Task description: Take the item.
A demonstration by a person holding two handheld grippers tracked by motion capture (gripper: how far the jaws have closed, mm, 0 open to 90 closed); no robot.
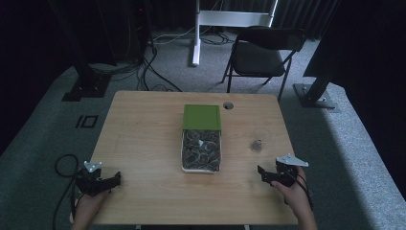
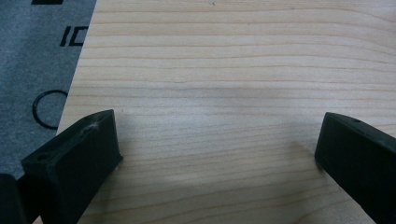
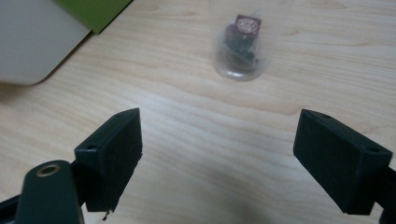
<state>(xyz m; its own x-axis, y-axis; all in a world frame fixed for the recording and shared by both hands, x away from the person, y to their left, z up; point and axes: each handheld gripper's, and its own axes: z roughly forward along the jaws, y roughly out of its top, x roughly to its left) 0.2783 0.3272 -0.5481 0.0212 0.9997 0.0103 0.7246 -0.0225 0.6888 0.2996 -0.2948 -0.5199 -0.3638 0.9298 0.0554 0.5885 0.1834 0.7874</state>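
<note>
In the high view, a pale wooden counter [image 1: 143, 143] stood on grey carpet. At its middle lay a white rectangular tray [image 1: 201, 149] packed with small dark capsules, its green flat lid [image 1: 202, 117] slid back toward the far edge so that it covered only the tray's far end. To the right of the tray, apart from it, sat a small clear plastic cup with something dark inside [image 1: 257, 144]. The left claw [image 1: 115, 179] lay low over the near left corner of the counter, held by the person's left hand [image 1: 87, 206], pointing inward to the right. The right claw [image 1: 262, 173] hovered near the near right corner in the right hand [image 1: 296, 191], pointing left, with the clear cup just beyond it and well short of its jaws. A black folding chair [image 1: 261, 52] stood on the floor past the far edge.

In the left gripper view, the left claw [image 2: 217, 144] had its jaws set wide apart, with bare wood grain between them; the counter's edge and grey carpet showed at the left.

In the right gripper view, the right claw [image 3: 217, 147] also stood with jaws spread wide and nothing between them. The clear cup [image 3: 240, 49] rested ahead on the wood, clear of both jaws, a dark capsule with a reddish label visible inside. The tray's white corner [image 3: 32, 42] and a strip of the green lid [image 3: 95, 11] showed at the upper left.
</note>
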